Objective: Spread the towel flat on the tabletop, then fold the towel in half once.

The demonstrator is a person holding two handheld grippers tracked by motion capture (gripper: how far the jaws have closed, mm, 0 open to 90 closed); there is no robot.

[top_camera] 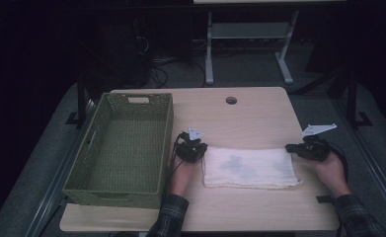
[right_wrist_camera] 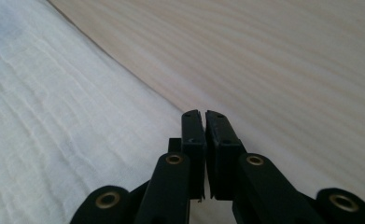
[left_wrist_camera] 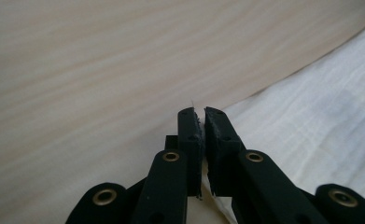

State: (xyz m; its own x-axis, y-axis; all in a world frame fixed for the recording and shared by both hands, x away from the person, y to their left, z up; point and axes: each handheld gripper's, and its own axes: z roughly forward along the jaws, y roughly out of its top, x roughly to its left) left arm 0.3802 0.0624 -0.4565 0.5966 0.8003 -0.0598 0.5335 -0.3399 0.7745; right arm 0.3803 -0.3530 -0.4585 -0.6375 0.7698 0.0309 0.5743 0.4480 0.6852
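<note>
- The place looks like a lab or test room, dim away from the table.
- The table is a light wood desk top with a round cable hole near its far edge.
- Behind the table, cables lie tangled on the grey floor.
- Also behind the table stands the white metal frame of another desk.

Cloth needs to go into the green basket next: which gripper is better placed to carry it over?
Left, probably. The left gripper sits at the cloth corner beside the basket; the right gripper is at the far end.
</note>
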